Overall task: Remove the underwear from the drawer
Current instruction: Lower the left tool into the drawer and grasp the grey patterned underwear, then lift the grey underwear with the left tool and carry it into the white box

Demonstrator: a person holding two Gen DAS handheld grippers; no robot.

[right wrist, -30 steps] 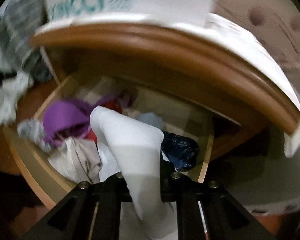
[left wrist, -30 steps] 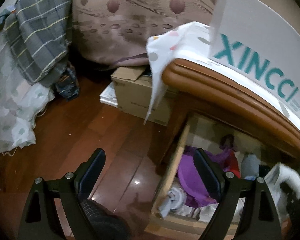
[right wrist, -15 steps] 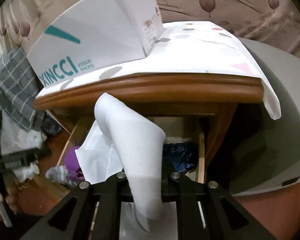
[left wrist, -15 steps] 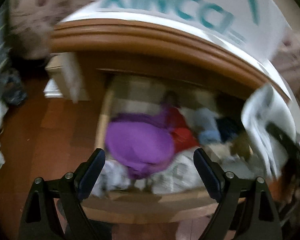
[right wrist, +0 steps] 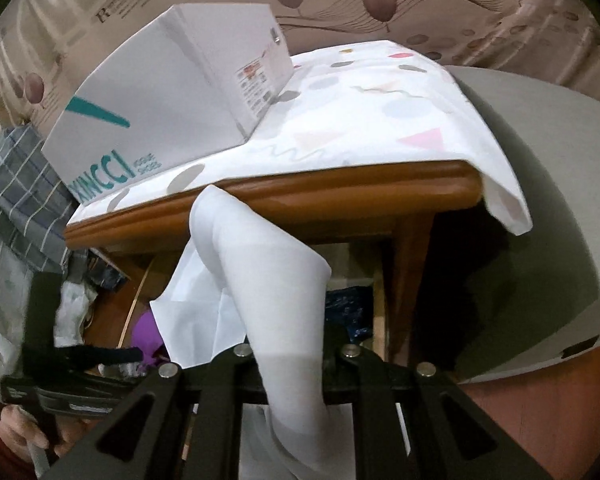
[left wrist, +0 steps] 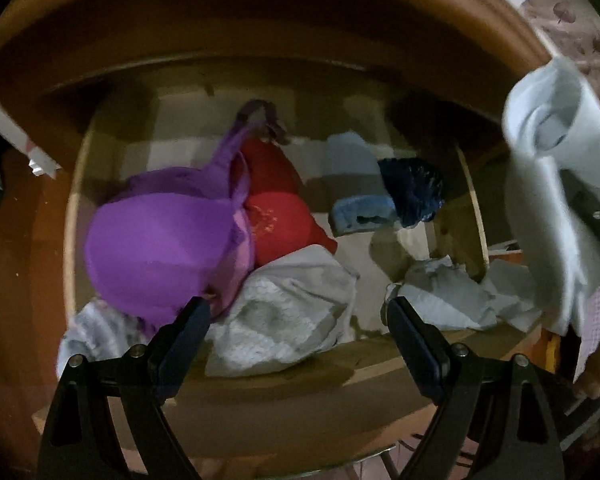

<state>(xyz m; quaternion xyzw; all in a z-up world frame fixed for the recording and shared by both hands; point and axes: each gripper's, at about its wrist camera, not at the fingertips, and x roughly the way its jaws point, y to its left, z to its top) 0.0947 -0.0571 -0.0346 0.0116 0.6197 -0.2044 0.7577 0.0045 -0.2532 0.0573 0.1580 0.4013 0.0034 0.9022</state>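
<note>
The open wooden drawer (left wrist: 380, 360) lies right below my left gripper (left wrist: 296, 320), whose jaws stand wide open over a pale grey-white garment (left wrist: 284, 316), apart from it. A purple bra (left wrist: 160, 240) fills the drawer's left, with a red garment (left wrist: 276, 208), a blue piece (left wrist: 360, 208) and a dark navy one (left wrist: 412, 188) behind. My right gripper (right wrist: 292, 344) is shut on a white garment (right wrist: 268, 272), held up in front of the nightstand; the white garment (left wrist: 552, 200) also hangs at the right of the left wrist view.
A white XINCCI shoe box (right wrist: 172, 104) sits on the patterned cloth (right wrist: 380, 112) covering the nightstand top (right wrist: 340, 192). A grey plaid cloth (right wrist: 24, 192) hangs at left. A grey mattress edge (right wrist: 540, 200) is at right. A person's hand (right wrist: 20, 436) holds the left gripper (right wrist: 72, 360).
My left gripper swung from the floor beside the nightstand to over the drawer and tipped down into it, still open. The right gripper lifted the white garment up and away from the drawer.
</note>
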